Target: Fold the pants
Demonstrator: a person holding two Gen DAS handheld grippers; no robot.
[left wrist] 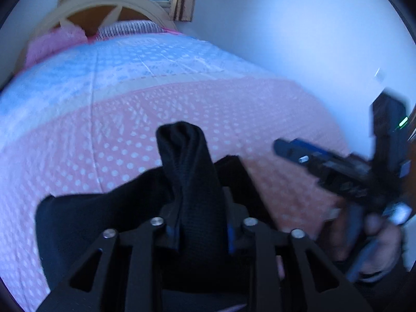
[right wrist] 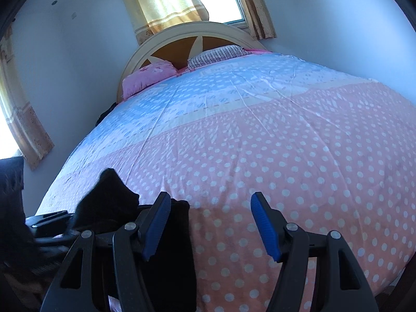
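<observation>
Between left fingers (left wrist: 171,231), bunched black pants (left wrist: 192,171)

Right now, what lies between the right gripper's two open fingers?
Only bare polka-dot bedspread, seen in the right wrist view. The black pants lie beside the right gripper, behind its left finger, not in the gap.
</observation>
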